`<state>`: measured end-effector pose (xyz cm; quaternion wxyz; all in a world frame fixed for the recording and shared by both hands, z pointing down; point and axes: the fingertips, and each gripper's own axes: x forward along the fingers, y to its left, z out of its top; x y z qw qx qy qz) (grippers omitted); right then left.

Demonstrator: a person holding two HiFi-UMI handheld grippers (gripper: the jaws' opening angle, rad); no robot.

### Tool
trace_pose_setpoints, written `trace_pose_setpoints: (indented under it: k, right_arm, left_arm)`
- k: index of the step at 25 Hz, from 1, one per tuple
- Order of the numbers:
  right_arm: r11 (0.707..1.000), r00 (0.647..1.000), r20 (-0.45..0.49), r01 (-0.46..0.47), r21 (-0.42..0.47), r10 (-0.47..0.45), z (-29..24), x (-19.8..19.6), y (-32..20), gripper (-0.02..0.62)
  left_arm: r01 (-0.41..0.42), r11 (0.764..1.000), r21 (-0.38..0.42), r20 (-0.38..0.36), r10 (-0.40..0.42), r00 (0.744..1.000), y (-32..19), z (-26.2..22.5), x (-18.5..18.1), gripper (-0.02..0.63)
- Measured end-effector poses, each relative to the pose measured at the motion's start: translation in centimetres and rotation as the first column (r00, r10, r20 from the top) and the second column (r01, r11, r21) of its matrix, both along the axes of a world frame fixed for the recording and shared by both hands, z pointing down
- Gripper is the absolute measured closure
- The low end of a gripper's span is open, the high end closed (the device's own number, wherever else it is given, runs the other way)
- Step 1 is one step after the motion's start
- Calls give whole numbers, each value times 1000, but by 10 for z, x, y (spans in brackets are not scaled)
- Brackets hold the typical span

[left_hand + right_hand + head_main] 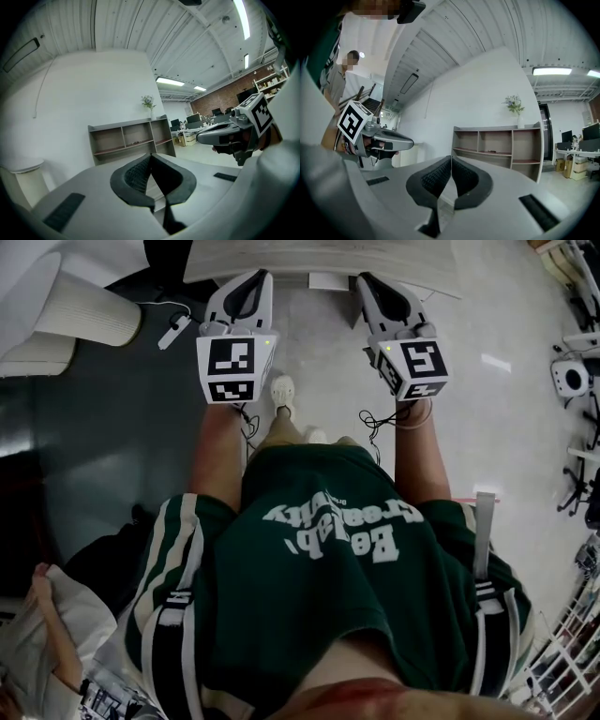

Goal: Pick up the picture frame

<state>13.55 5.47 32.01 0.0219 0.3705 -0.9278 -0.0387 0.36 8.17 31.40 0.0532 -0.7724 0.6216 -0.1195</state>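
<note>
Head view
- left gripper: held out level over the pale floor, pointing at a light wooden top at the upper edge.
- right gripper: beside the left one, apart from it, aimed the same way.
- shoe: on the floor between the two grippers.

Left gripper view
- left gripper: dark pads pressed together, nothing between them.
- shelf unit: open grey-brown unit against the white wall, ahead of the jaws.
- flower vase: upright on the unit's top, near its right end.

Right gripper view
- right gripper: pads meet in a closed seam, nothing gripped.
- shelf unit: ahead and to the right, with the flower vase on top.
- small dark item: on a middle shelf, too small to identify.
- picture frame: cannot be made out in any view.
</note>
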Motion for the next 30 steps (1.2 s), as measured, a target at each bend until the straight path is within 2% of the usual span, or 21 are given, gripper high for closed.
trace_pose_setpoints:
  k: [12,23,30]
  right_arm:
    - [999,1000,-25,3,-40,-4,21,-113,-159,561]
    - [994,996,-42,-83,-66,81,15,-195,-300,561]
    - [989,990,-52,-133,-68,130,18,-238,-359,560]
  left_arm:
    - [8,999,-31,-26,-9,1000,-158,20,-116,587]
    - [-76,996,-44,-50,73,996,-313,15,-203,588]
    - [-120,992,-36,-61,117,991,-378,17,-247,588]
